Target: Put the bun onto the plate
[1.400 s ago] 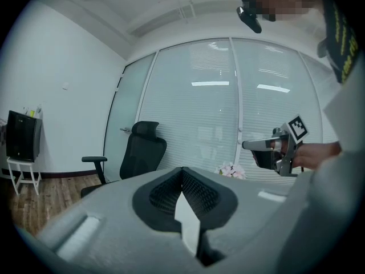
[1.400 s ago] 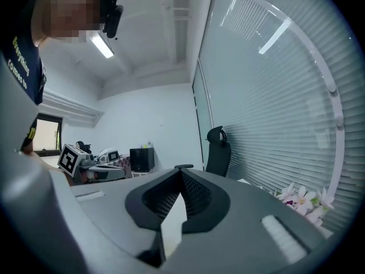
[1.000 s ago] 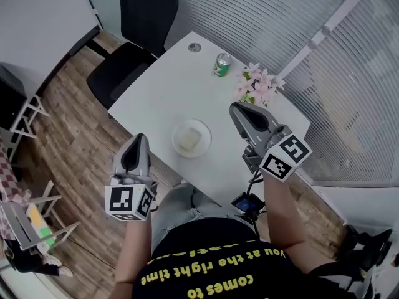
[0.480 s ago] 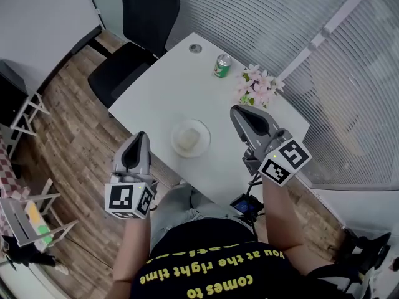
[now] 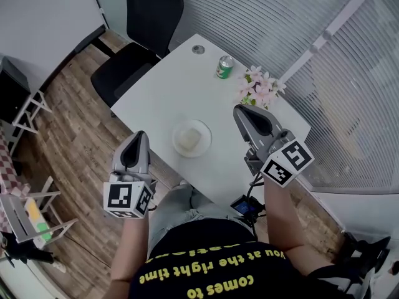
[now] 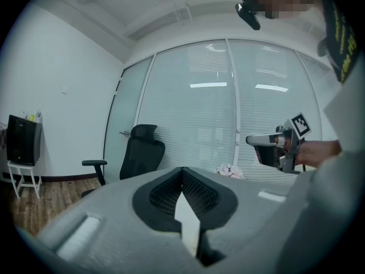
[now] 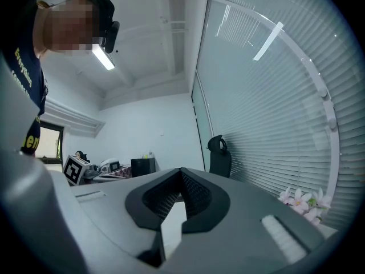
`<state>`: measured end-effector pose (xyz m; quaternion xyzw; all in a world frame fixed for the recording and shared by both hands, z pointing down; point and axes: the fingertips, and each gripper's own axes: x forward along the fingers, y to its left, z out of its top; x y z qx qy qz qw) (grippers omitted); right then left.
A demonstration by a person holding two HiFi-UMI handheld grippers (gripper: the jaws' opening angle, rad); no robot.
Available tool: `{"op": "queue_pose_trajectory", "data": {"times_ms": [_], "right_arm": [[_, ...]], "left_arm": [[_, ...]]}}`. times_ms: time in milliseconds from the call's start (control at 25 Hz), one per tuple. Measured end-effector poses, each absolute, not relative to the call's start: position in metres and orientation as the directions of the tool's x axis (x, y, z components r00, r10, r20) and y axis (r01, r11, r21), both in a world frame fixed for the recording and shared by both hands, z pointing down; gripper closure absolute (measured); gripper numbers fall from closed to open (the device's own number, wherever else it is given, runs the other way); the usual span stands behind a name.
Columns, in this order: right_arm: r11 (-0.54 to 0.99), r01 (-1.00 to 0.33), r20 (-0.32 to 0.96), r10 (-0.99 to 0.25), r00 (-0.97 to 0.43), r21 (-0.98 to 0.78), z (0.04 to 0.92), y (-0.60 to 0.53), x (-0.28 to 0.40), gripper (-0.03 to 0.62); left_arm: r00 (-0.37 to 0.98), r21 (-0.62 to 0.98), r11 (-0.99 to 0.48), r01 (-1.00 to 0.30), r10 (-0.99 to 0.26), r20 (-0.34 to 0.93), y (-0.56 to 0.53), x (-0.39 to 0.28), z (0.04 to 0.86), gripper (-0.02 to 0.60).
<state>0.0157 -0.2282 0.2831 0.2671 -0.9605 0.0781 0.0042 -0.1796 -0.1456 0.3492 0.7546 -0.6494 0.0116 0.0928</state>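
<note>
hanging shut, empty: left gripper [image 5: 139,136]; right gripper [image 5: 239,109]

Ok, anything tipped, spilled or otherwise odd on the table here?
Nothing stands out. The bun sits on the plate, the green can is upright, the flowers stand, and no spill shows on the table.

An office, no question. A black swivel chair [image 5: 134,48] with a high back and armrests sits pulled up to a white table [image 5: 162,98]. Horizontal blinds [image 5: 280,17] run the full length of the glazed wall, and there's wood-plank flooring [image 5: 68,129] underneath. Up top, a strip light [image 7: 103,56] is mounted on a plain white ceiling. Off to the side, a cluttered desk [image 7: 118,173] stands against a bare white wall.
</note>
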Motion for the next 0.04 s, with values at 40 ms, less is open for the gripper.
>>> {"op": "queue_pose_trajectory", "data": {"times_ms": [40], "right_arm": [[0.844, -0.516, 0.049, -0.515, -0.856, -0.148, 0.2822, -0.2274, 0.0163, 0.588]], "left_arm": [[0.157, 0.123, -0.14, -0.982, -0.978, 0.139, -0.1447, -0.18, 0.3489, 0.581]]}}
